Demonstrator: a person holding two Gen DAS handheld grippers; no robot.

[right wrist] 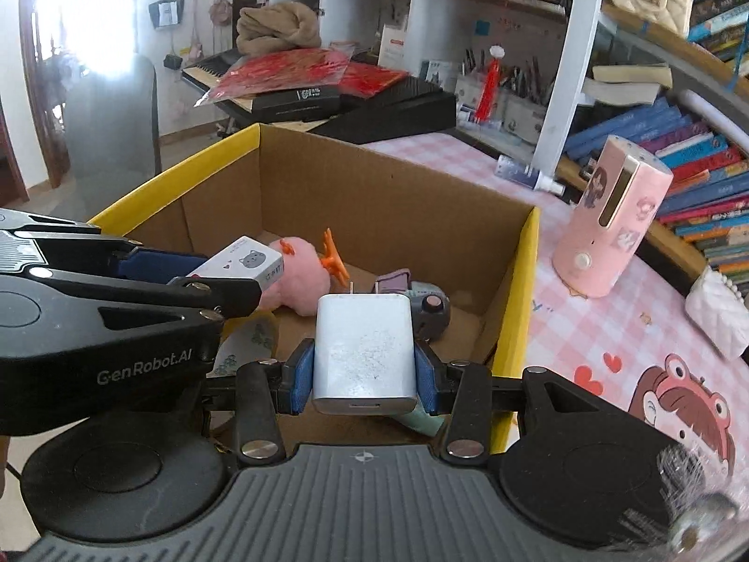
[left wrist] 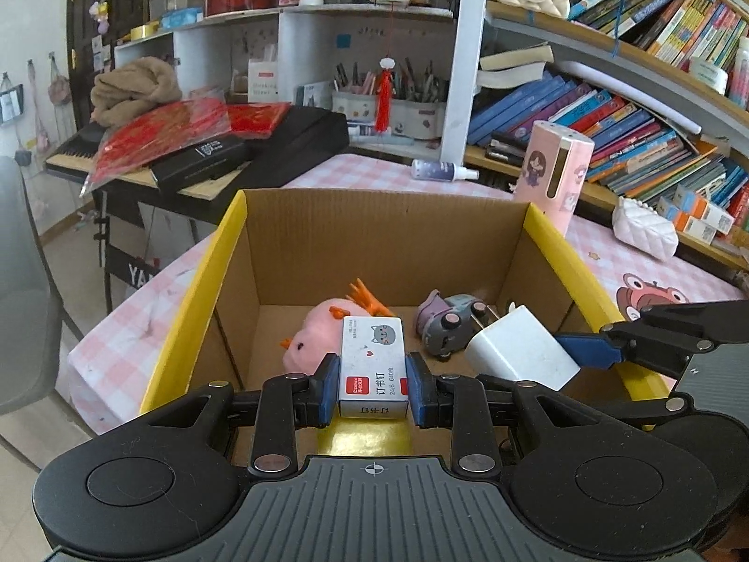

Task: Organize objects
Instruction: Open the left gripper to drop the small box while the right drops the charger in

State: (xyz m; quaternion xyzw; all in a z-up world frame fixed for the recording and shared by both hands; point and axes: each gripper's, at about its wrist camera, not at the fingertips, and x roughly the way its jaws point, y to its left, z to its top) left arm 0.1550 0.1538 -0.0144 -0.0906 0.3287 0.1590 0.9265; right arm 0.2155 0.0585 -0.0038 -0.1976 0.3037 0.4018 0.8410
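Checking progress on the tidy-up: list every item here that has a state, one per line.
Left gripper: shut on the staple box.
Right gripper: shut on the white charger, prongs forward.
Cardboard box: open.
Pink plush: lying in box.
Toy car: in box, tipped.
Spray bottle: lying on table.

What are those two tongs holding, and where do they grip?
Left tongs squeeze the staple box by its long sides; right tongs squeeze the white charger by its sides, prongs forward.
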